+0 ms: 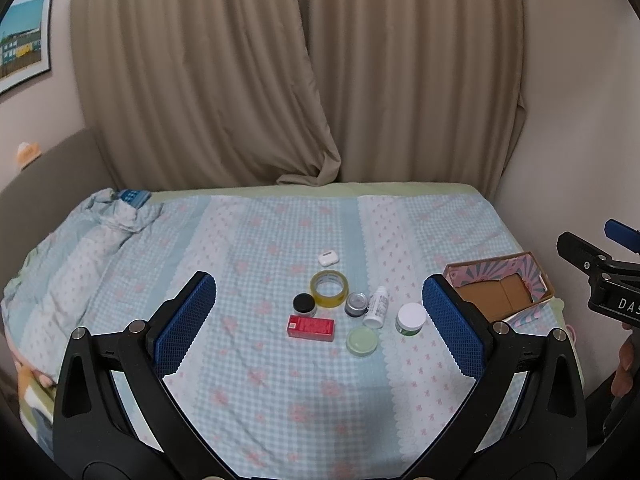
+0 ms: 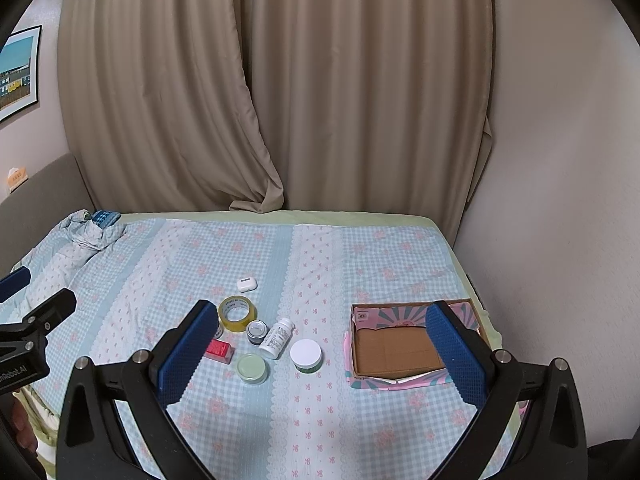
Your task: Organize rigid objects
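Both left gripper (image 1: pixel 320 320) and right gripper (image 2: pixel 322 350) hover splayed above the bed (image 1: pixel 260 400).

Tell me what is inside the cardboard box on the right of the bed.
The cardboard box shows only its bare brown floor and patterned pink inner walls; no item lies in it. The right gripper finger covers its right end, so that corner cannot be checked.

Beige curtains (image 2: pixel 280 92) behind bed (image 2: pixel 360 248); pale walls, framed picture (image 1: pixel 24 38) left
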{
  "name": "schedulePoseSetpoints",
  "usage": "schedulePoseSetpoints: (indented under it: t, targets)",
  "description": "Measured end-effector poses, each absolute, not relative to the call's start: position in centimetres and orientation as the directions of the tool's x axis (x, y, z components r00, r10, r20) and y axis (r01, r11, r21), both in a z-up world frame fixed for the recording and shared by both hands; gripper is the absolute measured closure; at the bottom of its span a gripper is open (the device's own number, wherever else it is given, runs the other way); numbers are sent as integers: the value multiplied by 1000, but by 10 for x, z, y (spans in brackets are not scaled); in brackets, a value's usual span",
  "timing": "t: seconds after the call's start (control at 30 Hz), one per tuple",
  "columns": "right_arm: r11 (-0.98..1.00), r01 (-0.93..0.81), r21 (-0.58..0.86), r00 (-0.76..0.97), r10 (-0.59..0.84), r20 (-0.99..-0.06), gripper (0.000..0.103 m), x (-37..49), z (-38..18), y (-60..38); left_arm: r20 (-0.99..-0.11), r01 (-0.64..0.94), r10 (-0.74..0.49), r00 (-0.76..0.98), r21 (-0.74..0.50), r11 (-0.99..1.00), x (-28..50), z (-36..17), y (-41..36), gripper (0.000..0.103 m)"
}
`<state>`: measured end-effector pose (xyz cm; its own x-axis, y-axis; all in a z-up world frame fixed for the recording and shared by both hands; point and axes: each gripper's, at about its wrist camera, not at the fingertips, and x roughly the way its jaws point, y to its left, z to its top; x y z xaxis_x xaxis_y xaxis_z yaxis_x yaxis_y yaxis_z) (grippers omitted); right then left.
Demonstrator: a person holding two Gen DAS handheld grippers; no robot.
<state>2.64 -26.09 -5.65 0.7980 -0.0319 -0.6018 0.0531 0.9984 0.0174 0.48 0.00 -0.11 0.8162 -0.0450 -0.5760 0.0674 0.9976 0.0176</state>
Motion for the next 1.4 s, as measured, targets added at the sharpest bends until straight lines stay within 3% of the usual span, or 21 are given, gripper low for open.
schedulePoseSetpoints:
  t: [0.7, 1.0, 1.4]
  targets:
    - [999, 37, 22, 791, -16, -612, 0, 24, -56, -261, -604, 40, -44, 796, -21, 999, 1, -8, 0, 1]
    - [1000, -11, -3, 789, 7, -615, 0, 31, -65, -265, -627, 25, 9, 779, 46, 999, 7, -22, -2, 0]
    - [989, 118, 89, 677, -15, -736, 0, 68, -117, -226, -742, 136, -95, 664, -5, 991, 87, -79, 64, 1]
